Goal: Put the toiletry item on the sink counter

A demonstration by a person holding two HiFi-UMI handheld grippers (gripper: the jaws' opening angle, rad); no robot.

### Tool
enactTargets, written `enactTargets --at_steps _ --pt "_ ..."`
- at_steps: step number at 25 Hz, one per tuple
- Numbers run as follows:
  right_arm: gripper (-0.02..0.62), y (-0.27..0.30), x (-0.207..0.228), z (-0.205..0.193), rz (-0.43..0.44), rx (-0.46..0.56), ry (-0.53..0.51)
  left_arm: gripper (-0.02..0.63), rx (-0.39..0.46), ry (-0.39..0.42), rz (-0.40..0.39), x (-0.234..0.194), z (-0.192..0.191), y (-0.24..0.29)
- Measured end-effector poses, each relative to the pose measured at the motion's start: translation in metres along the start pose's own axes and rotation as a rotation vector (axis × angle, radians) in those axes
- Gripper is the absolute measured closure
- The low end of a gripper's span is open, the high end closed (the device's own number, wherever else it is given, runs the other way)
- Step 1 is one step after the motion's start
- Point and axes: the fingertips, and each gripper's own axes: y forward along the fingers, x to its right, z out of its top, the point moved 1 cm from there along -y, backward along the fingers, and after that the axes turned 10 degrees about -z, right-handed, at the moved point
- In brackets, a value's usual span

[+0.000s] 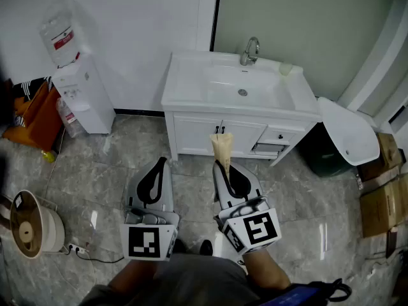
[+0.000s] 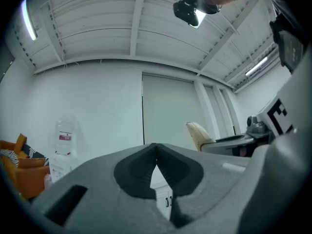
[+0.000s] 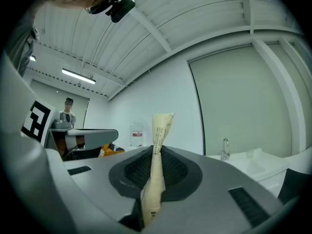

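At lower centre of the head view, my right gripper (image 1: 224, 168) is clamped on a cream toiletry tube (image 1: 222, 146), its long axis pointing up-frame toward the white sink counter (image 1: 185, 88), well apart, while my left gripper (image 1: 159, 164) is closed and empty.

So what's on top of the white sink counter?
On the sink counter stand a faucet and a small pale cup at the back. Nothing covers the top, but I can't see into the cup.
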Motion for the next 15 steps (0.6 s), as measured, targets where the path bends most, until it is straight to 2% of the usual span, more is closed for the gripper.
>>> enactTargets --at_steps 15 --pt "0.560 -0.014 0.025 -0.003 0.025 -0.001 0.034 0.595 -0.043 0.011 0.029 0.028 -0.009 0.001"
